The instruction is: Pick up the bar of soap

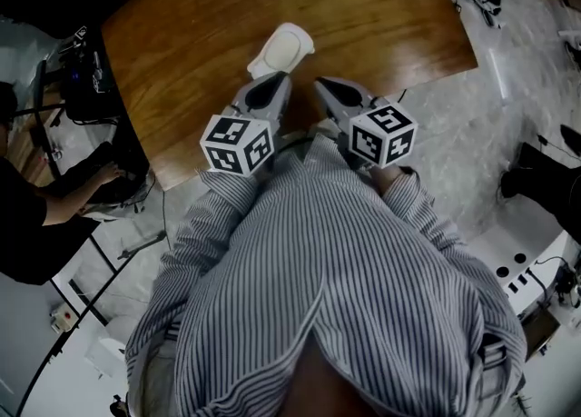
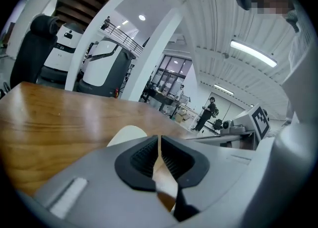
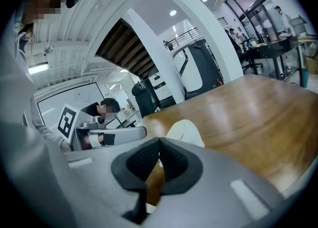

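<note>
Cream-white oblong bar of soap (image 1: 282, 48) lies on the brown wooden table (image 1: 381, 15) near the table's front edge, just ahead of the left gripper (image 1: 275, 79). Beside it the right gripper (image 1: 325, 86), soap off its line. Both jaw pairs clenched together, gripping nothing

bar of soap (image 1: 283, 49) on worktop (image 1: 182, 43), toward its near edge | left tongs (image 1: 280, 77) at soap's 6 o'clock, just beside, contact unclear | right tongs (image 1: 320, 84) at soap's 5 o'clock, apart | tongs side by side over worktop's near edge | seated person (image 1: 32, 211) off worktop at 8 o'clock
</note>
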Demonstrator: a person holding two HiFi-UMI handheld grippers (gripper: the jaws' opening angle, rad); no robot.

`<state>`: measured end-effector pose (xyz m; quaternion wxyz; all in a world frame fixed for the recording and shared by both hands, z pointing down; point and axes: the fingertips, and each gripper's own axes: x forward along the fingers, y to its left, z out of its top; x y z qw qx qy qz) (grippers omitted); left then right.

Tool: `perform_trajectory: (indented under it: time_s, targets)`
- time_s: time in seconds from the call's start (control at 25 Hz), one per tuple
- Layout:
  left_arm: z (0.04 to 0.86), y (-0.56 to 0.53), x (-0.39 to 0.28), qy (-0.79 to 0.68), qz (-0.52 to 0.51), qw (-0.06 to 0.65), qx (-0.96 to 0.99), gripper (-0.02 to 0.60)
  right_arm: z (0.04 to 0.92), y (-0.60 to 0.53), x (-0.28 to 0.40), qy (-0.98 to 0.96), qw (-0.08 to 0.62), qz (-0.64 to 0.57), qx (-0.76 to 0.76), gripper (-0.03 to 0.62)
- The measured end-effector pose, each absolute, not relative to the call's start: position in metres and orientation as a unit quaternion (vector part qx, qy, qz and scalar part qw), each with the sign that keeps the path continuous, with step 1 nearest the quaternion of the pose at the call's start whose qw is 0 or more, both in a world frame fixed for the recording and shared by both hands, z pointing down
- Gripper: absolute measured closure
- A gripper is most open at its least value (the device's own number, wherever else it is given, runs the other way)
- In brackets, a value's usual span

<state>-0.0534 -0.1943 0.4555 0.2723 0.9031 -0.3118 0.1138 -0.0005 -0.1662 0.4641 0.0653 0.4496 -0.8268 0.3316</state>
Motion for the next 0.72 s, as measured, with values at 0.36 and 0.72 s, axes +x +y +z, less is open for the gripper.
perform_trajectory:
  time_s: [0.36,0.72]
  targets:
    - [0.472,-0.212,-0.055,-0.32,0.158,0.284,0.89,0.48,0.471,-0.175,0.003,-0.824,0.048,0.365,0.431,0.592]
    - [0.496,-0.238,-0.054,-0.312,0.25,0.24,0.885,0.357,0.484,-0.182,0.014,-0.813,0.034,0.39,0.431,0.592]
